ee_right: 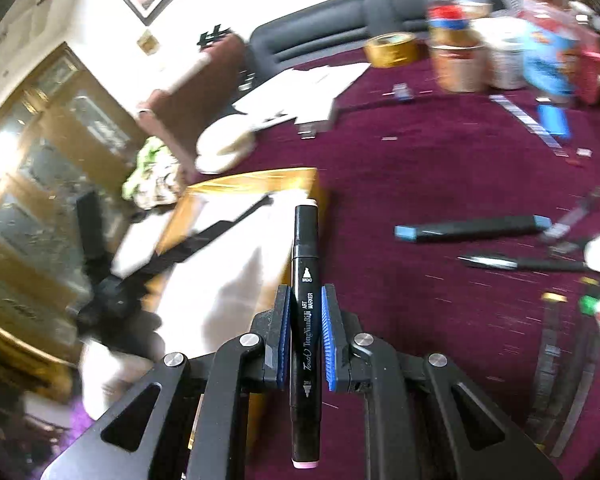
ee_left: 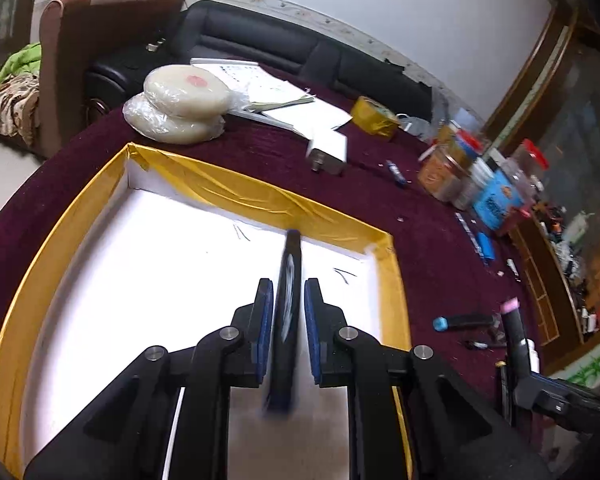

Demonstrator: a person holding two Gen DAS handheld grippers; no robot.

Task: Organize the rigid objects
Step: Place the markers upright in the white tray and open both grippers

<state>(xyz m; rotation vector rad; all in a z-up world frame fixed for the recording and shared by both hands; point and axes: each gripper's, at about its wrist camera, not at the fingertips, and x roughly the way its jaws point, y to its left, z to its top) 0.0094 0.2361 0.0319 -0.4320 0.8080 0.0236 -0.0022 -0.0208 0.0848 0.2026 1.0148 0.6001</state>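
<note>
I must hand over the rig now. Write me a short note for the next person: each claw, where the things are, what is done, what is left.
Left claw: a dark flat marker-like object sits between its pads over the yellow-rimmed white box; pads appear slightly apart, so the grip is uncertain.
Right claw: shut on a black art marker with pink ends, near the box corner.
Done: nothing visibly lying in the box yet.
Left: a black marker with blue caps and a black pen lie on the maroon cloth.

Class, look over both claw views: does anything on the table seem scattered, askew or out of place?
Yes. A blue-capped marker and a pen lie loose and askew on the maroon tablecloth, outside the yellow-rimmed box.
</note>
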